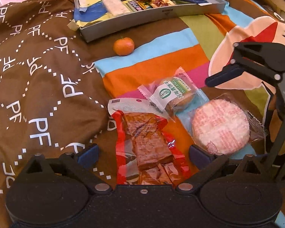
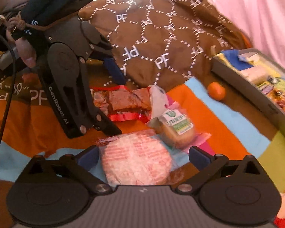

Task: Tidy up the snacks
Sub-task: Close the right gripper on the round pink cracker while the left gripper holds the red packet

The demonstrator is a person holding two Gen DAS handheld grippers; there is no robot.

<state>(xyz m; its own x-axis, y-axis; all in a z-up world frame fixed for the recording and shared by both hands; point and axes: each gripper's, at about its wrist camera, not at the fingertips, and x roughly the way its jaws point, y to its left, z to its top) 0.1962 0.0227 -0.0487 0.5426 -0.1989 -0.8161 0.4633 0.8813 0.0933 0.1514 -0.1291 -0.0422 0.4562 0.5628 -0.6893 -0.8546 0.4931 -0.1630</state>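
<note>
Left gripper (image 1: 143,153): spread wide, straddling red jerky packet (image 1: 146,140) mid-bedspread (image 1: 152,70). Right gripper (image 2: 142,156): spread wide around round rice cracker (image 2: 135,163), likely bound for tray (image 1: 152,17) at far edge.

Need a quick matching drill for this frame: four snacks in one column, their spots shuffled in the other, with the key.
Things:
1. tangerine
2. round pink cake
3. red packet
4. white bar

Places:
A. between the left gripper's open fingers
B. inside the grey tray
C. loose on the cloth just in front of the tray
D. between the right gripper's open fingers

Pairs: 1-C, 2-D, 3-A, 4-B
</note>
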